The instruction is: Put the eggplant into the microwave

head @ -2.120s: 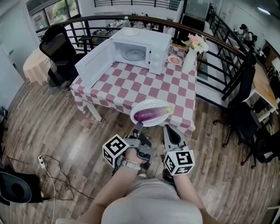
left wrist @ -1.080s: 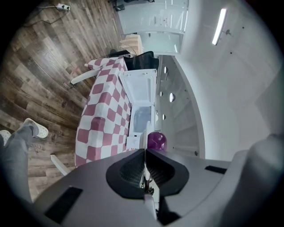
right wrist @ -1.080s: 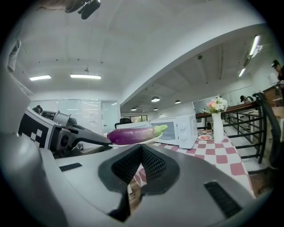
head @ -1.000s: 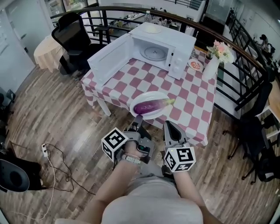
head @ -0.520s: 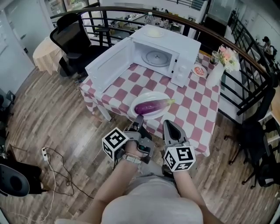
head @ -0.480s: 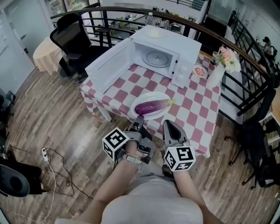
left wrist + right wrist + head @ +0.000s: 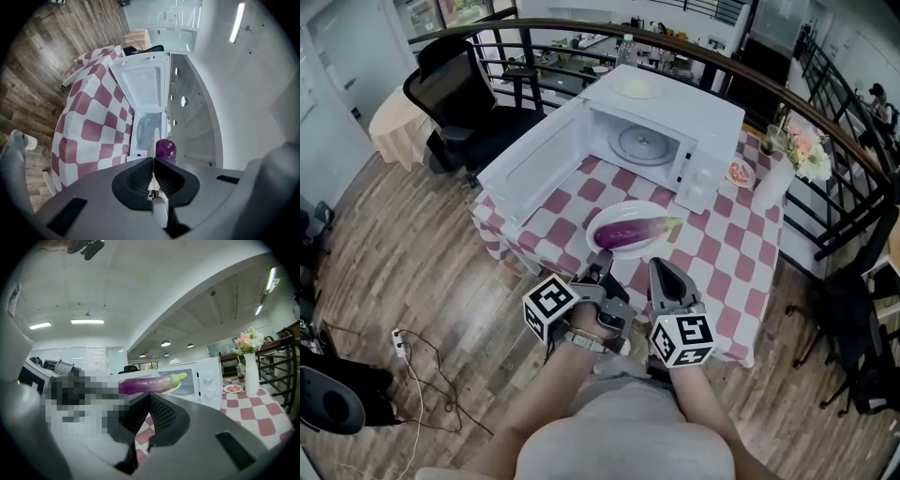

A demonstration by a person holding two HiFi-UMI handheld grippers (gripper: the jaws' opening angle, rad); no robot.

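Observation:
A purple eggplant [image 7: 633, 232] with a green stem lies on a white plate [image 7: 605, 217] that hangs over the checked table [image 7: 722, 272]. My left gripper [image 7: 602, 267] is shut on the plate's near rim, and my right gripper [image 7: 658, 267] grips the same rim beside it. The white microwave [image 7: 675, 122] stands beyond the plate, its door [image 7: 539, 169] swung wide to the left and its glass turntable bare. In the left gripper view the plate's edge [image 7: 152, 140] shows between the jaws, with the eggplant [image 7: 165, 148] behind. The right gripper view has the eggplant [image 7: 150, 384] just above the jaws.
A white vase of flowers [image 7: 783, 178] and a small dish of food [image 7: 739, 173] stand right of the microwave. A flat pale object [image 7: 636, 87] lies on its top. A black office chair [image 7: 455, 103] and a dark railing [image 7: 581, 33] lie behind the table. Cables [image 7: 412, 375] trail on the wooden floor.
Both grippers have carried the plate with the eggplant forward over the table, closer to the open microwave. The grip on the plate is unchanged.

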